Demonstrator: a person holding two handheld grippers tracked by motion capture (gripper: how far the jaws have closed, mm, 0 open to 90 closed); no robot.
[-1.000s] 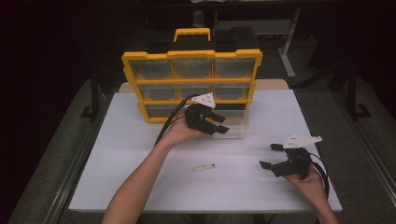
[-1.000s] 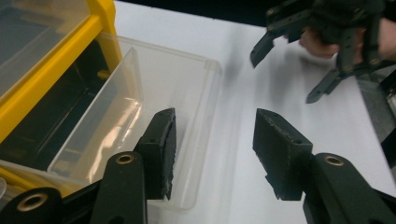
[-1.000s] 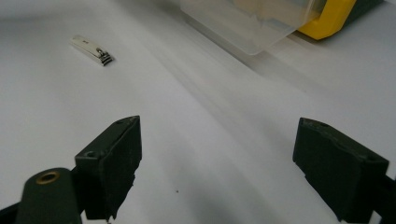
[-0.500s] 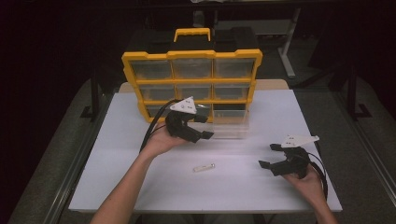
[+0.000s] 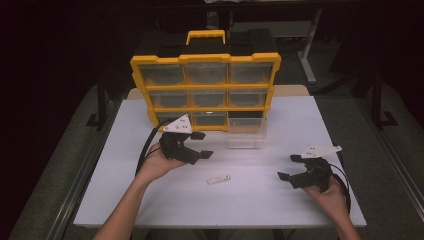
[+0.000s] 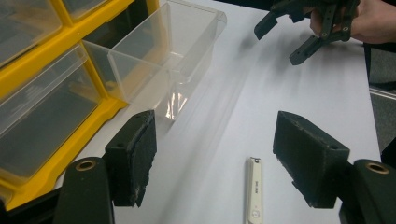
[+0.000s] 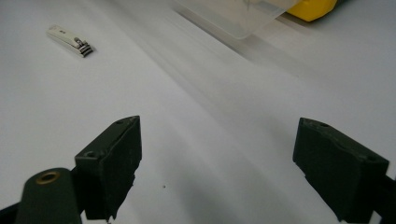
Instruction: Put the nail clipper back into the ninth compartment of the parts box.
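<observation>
A small white nail clipper lies flat on the white table. My left gripper hovers left of the clipper and in front of the yellow drawer organizer. Its jaws have just been opening and stand wide with nothing gripped. A clear plastic drawer stands pulled out from the organizer's bottom right slot. My right gripper rests low at the right, open and empty, pointing toward the clipper.
The organizer stands upright at the table's far middle, with several clear drawers shut in it. Cables trail from both grippers. Dark floor and table legs surround the table.
My left gripper has drawn back leftward from the pulled-out drawer, and its jaws have spread wider. The right gripper and the clipper have stayed put.
</observation>
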